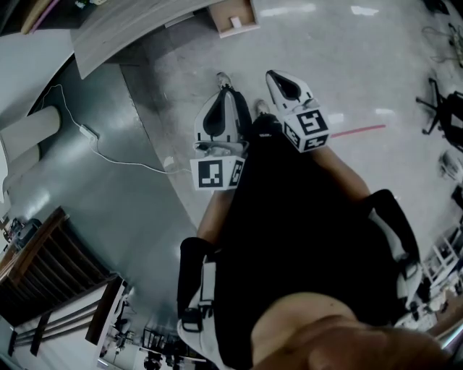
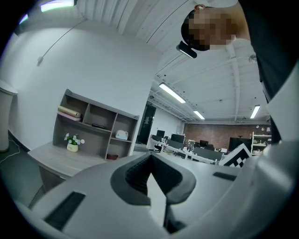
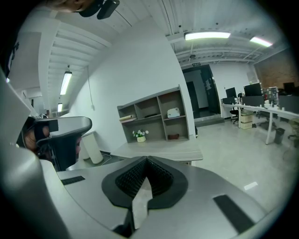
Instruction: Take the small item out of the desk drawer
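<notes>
Reaching desk (image 1: 130, 29) comes 1st: aim for open drawer (image 1: 236, 32) at its front edge. Both shut & empty: left gripper (image 1: 226, 89), right gripper (image 1: 274, 75); widen one before small item (image 1: 235, 22).

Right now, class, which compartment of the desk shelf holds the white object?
The upper right compartment: a white object sits inside. The upper left one holds rolls, the middle one something dark and flat.
</notes>
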### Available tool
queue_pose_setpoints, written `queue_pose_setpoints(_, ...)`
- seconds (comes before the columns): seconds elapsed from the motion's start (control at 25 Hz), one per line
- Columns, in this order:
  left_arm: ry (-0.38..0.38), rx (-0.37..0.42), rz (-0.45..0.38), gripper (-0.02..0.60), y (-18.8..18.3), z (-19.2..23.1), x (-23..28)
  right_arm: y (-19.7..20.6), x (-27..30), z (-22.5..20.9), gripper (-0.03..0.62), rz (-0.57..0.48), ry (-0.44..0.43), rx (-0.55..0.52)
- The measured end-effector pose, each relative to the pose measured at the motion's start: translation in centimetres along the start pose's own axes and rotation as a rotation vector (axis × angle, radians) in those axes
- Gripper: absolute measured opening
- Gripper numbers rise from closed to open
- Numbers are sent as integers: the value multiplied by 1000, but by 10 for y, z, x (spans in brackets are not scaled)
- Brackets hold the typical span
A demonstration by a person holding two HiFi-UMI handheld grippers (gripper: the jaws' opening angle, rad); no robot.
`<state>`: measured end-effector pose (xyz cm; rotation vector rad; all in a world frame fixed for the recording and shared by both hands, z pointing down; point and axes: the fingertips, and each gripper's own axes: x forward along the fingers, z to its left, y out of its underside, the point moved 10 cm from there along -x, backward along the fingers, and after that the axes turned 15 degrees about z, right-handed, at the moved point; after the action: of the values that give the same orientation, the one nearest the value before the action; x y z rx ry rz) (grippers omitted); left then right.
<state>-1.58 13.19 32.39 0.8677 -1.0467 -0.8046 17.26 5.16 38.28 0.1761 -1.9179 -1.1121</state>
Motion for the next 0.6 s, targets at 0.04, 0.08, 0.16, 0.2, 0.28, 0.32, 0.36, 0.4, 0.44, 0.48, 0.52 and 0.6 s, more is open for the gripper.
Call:
queue_pose_setpoints(0.04,3,0,2,-3,-3,6,6,-4,7,-2,-2,5,5,1)
queue_pose_setpoints(0.08,8,0,4,-3,-6,11,12,-7,15,-5,-2,10,9,2)
queue_pose_setpoints(0.16,21,6,7,-3,-12,20,23,-13,28,-9,-2,22,18,7)
queue_pose_setpoints(0.2,29,10,11,-2,-15,26,29,-15,36,-11,-2,30,21,11)
queue_pose_setpoints(0.28,39,6,25,-3,-19,40,42,-21,53,-14,-2,48,29,18)
queue_pose_setpoints(0.32,42,0,32,-3,-22,48,48,-25,62,-16,-2,57,33,21)
queue_pose_setpoints(0.36,45,-5,38,-3,-25,55,55,-28,71,-18,-2,66,38,24)
queue_pose_setpoints(0.4,48,-7,45,-3,-27,62,61,-31,79,-20,0,75,41,29)
queue_pose_setpoints(0.44,51,-9,54,-3,-29,68,67,-33,87,-23,-2,85,44,34)
queue_pose_setpoints(0.48,54,-13,63,-3,-31,73,74,-36,95,-25,-2,93,45,40)
queue_pose_setpoints(0.52,58,-18,72,-2,-33,78,81,-40,103,-28,-2,101,45,46)
queue_pose_setpoints(0.6,66,-17,88,-3,-37,86,92,-45,117,-35,-2,114,54,54)
